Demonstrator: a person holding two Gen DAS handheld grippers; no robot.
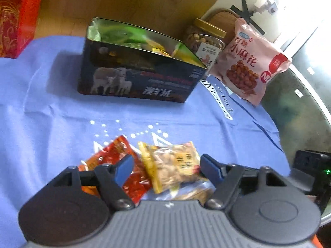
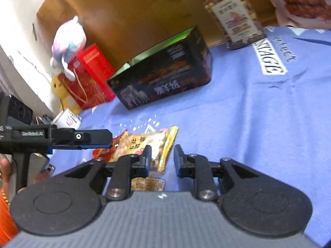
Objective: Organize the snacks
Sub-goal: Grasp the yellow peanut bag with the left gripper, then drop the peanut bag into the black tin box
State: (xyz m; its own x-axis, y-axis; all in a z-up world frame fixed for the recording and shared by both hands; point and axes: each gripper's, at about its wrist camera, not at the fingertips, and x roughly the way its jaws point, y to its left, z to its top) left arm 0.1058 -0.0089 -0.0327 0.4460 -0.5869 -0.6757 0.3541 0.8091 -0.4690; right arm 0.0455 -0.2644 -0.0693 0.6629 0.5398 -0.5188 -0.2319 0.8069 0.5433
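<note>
A yellow peanut packet [image 1: 173,165] lies on the blue cloth [image 1: 51,113] beside a red snack packet [image 1: 115,155], with a clear packet [image 1: 192,194] under them. My left gripper [image 1: 166,168] is open, its fingers on either side of the yellow packet. A dark tin box [image 1: 140,78] with snacks inside stands beyond. My right gripper [image 2: 162,158] is open and empty, just above the yellow packet's [image 2: 157,142] near edge. The left gripper [image 2: 91,139] shows at the left of the right wrist view. The tin [image 2: 165,76] stands further back.
A jar of nuts [image 1: 204,41] and a pink snack bag [image 1: 250,62] stand right of the tin; both show in the right wrist view, jar [image 2: 233,14], bag [image 2: 300,2]. A red gift bag [image 2: 91,76] with plush toys [image 2: 68,41] stands at the left.
</note>
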